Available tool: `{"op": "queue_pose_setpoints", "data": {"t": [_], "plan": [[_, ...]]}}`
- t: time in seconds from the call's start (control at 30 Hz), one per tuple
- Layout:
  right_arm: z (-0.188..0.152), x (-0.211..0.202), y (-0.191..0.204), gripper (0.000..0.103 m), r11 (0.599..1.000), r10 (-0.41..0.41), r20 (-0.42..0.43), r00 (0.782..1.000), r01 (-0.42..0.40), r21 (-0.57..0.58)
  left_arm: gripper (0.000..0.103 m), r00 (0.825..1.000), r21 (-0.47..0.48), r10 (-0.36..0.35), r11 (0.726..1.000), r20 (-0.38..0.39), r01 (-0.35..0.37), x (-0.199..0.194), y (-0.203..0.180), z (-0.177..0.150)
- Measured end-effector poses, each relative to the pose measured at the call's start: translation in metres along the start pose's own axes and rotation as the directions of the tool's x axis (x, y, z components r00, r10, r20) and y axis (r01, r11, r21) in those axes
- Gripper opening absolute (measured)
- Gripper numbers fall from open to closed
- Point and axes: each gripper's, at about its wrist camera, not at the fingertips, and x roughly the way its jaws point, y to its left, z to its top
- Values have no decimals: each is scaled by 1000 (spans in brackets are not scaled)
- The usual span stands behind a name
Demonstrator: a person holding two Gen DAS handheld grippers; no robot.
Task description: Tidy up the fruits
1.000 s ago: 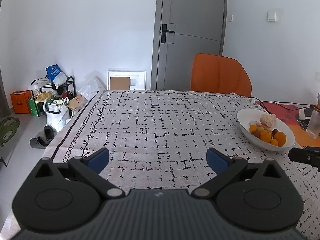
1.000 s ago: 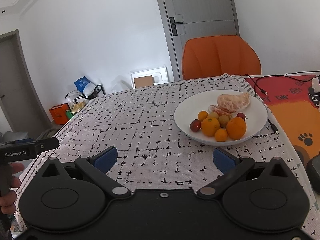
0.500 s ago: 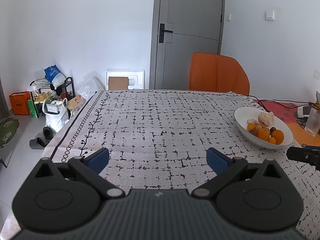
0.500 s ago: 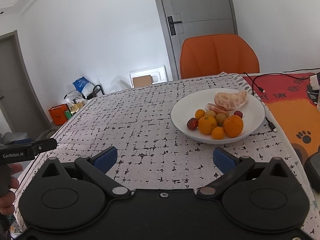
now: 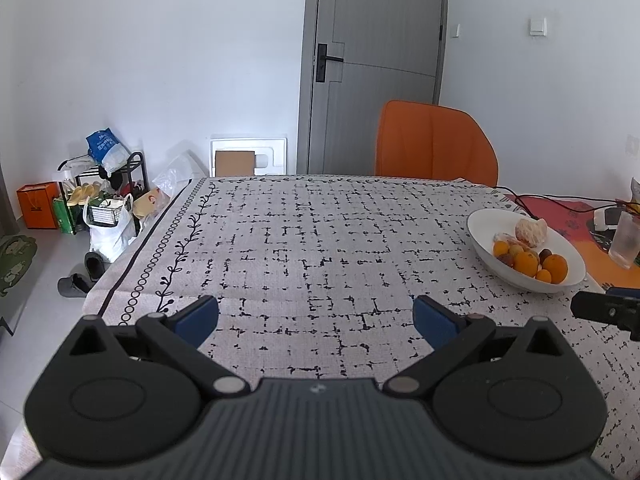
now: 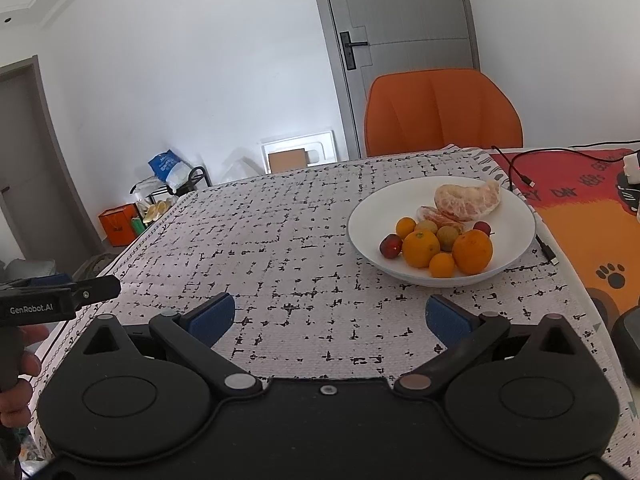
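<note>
Both grippers hanging wide open and empty, left gripper [image 5: 316,316] and right gripper [image 6: 330,314]. Lying now further ahead-right of both than a second ago: round white ceramic bowl [image 6: 360,236] holding all fruits [image 6: 440,244]. Retreating perhaps, sorting apparently done.

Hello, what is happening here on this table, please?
A person holds a two-finger tool in each hand above a table covered with a patterned cloth. The left tool and the right tool are both open and hold nothing. All the fruit in view lies together in a white bowl: oranges, small red fruits and a peeled citrus piece. This fits fruit already gathered, or fruit waiting to be sorted out.
</note>
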Motion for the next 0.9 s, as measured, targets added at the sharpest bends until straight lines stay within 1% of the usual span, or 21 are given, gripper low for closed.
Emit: {"op": "queue_pose_setpoints", "data": {"t": [0.9], "plan": [[-5,-3,2,103,1000,4,2,1000,-4,-2,102,1000,21,-4,1000,-4,4,-6,-7,0]]}}
